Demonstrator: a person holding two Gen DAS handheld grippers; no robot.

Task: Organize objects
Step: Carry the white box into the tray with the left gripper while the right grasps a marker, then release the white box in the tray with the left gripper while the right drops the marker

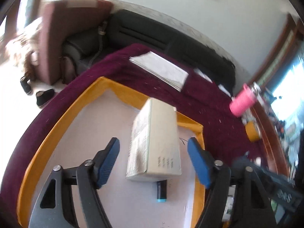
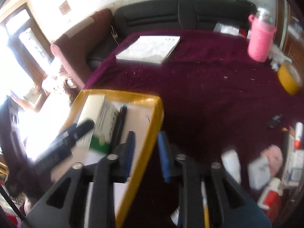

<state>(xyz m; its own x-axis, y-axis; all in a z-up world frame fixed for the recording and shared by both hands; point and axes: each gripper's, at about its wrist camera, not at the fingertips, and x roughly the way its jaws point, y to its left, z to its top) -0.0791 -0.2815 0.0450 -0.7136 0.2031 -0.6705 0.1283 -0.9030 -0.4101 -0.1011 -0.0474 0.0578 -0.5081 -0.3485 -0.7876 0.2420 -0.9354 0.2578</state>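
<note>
A yellow-rimmed tray (image 1: 57,125) with a white floor lies on a maroon cloth (image 1: 209,102). In it lies a white carton (image 1: 159,142) with a black marker with a blue end (image 1: 161,191) beside it. My left gripper (image 1: 153,152) is open above the tray, its blue pads either side of the carton without touching it. In the right wrist view the tray (image 2: 140,144), carton (image 2: 100,125) and marker (image 2: 119,125) show at left. My right gripper (image 2: 146,142) is open and straddles the tray's right rim. The left gripper's finger shows over the carton.
A white booklet (image 2: 150,47) lies at the cloth's far side. A pink-sleeved bottle (image 2: 260,39) and a yellow tape roll (image 2: 288,77) stand far right. Several small packets, a glue stick (image 2: 298,134) and a red-white item (image 2: 271,195) lie at right. A dark sofa (image 2: 180,13) stands behind.
</note>
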